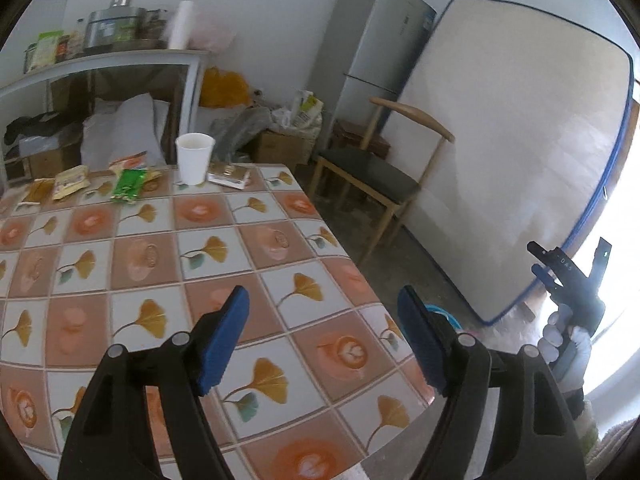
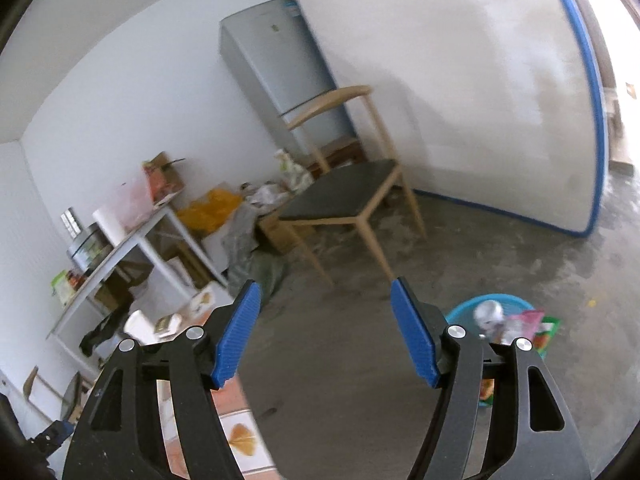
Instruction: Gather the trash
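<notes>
Tiled table (image 1: 248, 240) | left gripper (image 1: 324, 336) empty | right gripper (image 2: 324, 332) empty above basket (image 2: 516, 304)

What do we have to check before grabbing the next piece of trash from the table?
1. Left gripper empty, jaws apart: ok.
2. Right gripper empty, jaws apart: ok.
3. Trash left on the table: ok; paper cup, green wrapper, yellow snack packet and a flat pack sit at the far edge.
4. Cup empty: cannot tell.
5. Blue basket on the floor has room: ok, wrappers inside, not overflowing.
6. Left gripper lined up with the trash: not ok, the trash lies far ahead and to the left.
</notes>
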Motion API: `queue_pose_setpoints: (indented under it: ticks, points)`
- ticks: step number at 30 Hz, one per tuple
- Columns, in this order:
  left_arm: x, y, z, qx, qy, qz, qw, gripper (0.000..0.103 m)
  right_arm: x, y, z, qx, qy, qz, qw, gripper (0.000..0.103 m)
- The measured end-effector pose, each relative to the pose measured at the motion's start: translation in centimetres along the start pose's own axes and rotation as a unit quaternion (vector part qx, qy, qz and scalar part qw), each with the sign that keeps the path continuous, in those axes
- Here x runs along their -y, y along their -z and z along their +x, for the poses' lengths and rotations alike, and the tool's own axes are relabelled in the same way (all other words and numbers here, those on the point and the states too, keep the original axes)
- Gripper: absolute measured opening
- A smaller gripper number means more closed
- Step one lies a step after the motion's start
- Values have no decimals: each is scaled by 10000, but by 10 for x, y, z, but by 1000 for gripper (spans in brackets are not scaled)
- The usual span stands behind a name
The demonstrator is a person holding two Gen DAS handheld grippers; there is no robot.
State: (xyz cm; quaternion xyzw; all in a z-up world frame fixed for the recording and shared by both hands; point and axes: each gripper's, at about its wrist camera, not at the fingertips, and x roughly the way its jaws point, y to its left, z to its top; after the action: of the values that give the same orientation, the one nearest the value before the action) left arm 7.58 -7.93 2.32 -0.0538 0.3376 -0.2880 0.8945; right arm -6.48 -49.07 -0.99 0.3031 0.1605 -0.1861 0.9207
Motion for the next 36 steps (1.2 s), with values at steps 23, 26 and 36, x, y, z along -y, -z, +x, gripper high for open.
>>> queue_pose_setpoints:
  ticks: [23,26,36]
  points:
    - [-69,10,-50,305,33,-162,9994,78,-75,13,-43,293,33,-257,9992,70]
    - [-79,20,-63,398,-105,-210,9989,82,-94,20,-54,338,-38,-459,9984,77]
    - [-68,56,-96,495,-1190,-345,9911,97,-159,68,-93,144,-280,-1953,9802,96]
